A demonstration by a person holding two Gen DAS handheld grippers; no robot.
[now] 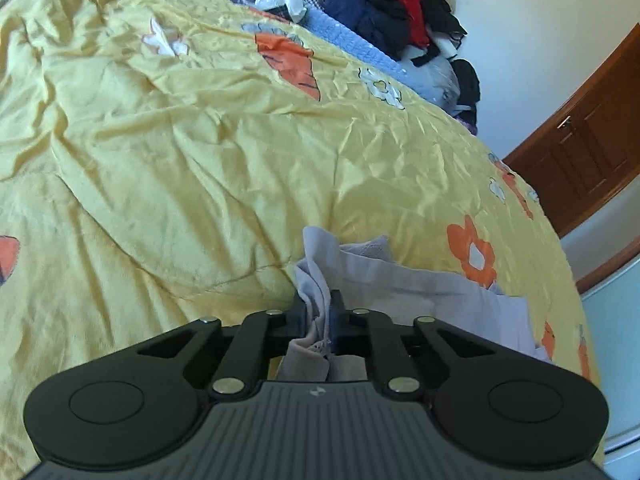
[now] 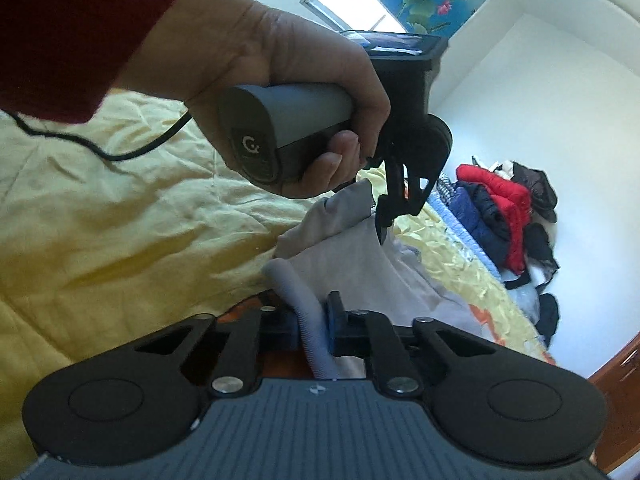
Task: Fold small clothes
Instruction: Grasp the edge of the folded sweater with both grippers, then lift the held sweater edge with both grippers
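While a yellow quilt (image 1: 180, 152) printed with orange carrots covers the bed, both grippers grasp one pale grey garment (image 1: 400, 284) held above it. The left gripper (image 1: 318, 312) is clenched on a bunched edge; the right gripper (image 2: 316, 320) pinches a ribbed hem. Clothes pile (image 1: 384, 4) lies against the far wall

A yellow quilt (image 1: 180, 152) covers the bed, clothes pile (image 1: 384, 4) beyond, near a wooden door (image 1: 580, 148).
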